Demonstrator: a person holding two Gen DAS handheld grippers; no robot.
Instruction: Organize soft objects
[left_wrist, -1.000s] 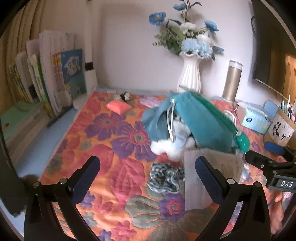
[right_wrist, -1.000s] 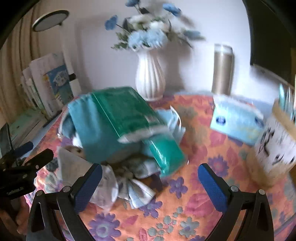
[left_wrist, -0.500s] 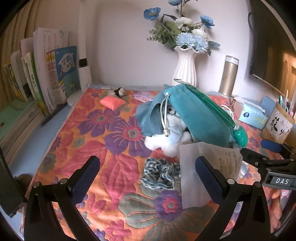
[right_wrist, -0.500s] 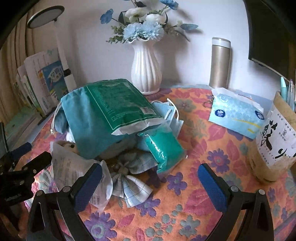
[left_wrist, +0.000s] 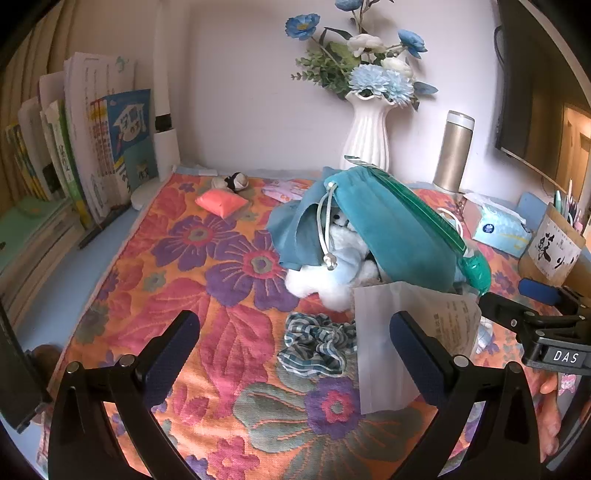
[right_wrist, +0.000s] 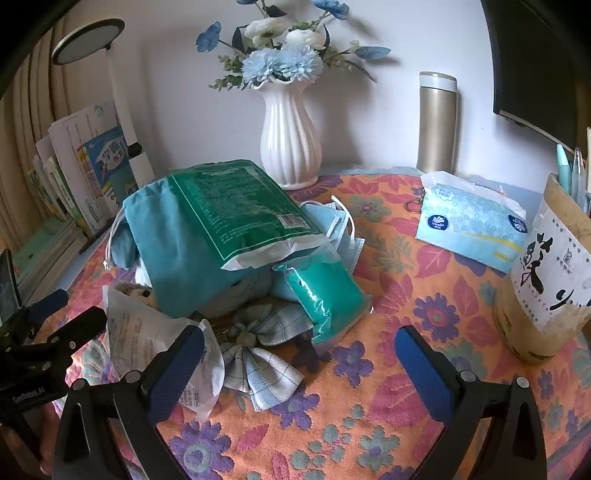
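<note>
Two grippers hang over a table covered with a bright flowered cloth (left_wrist: 207, 266). At the far left, books (left_wrist: 92, 147) stand in a row by the wall, with a white lamp post (left_wrist: 164, 110) next to them. Near the back of the cloth lies a small pink cushion (left_wrist: 220, 202). A tiny black and white toy (left_wrist: 231, 181) sits just behind it. At the back in the middle stands a white vase (right_wrist: 290, 147) full of blue and white flowers. A gold flask (right_wrist: 437, 123) stands to the right of the vase. Further right lie a blue tissue pack (right_wrist: 469, 225) and a brown pen holder (right_wrist: 546, 273).

The soft things sit in a heap in the middle of the cloth. A teal drawstring bag (left_wrist: 369, 229) lies on its side with its mouth open, and a white fluffy toy (left_wrist: 332, 273) pokes out of it. A green flat packet (right_wrist: 240, 206) rests on top of the bag. A small green pouch (right_wrist: 325, 295) lies just under the packet's lower edge. Blue face masks (right_wrist: 340, 225) peek out behind the packet.

The left gripper (left_wrist: 293, 349) is open wide and holds nothing. A blue striped scrunchie (left_wrist: 317, 349) lies between its fingers, a little past the tips. A white paper sheet (left_wrist: 406, 332) lies by its right finger.

The right gripper (right_wrist: 299, 363) is open wide too, and it is empty. A pale checked bow (right_wrist: 258, 354) lies between its fingers, in front of the heap.
</note>
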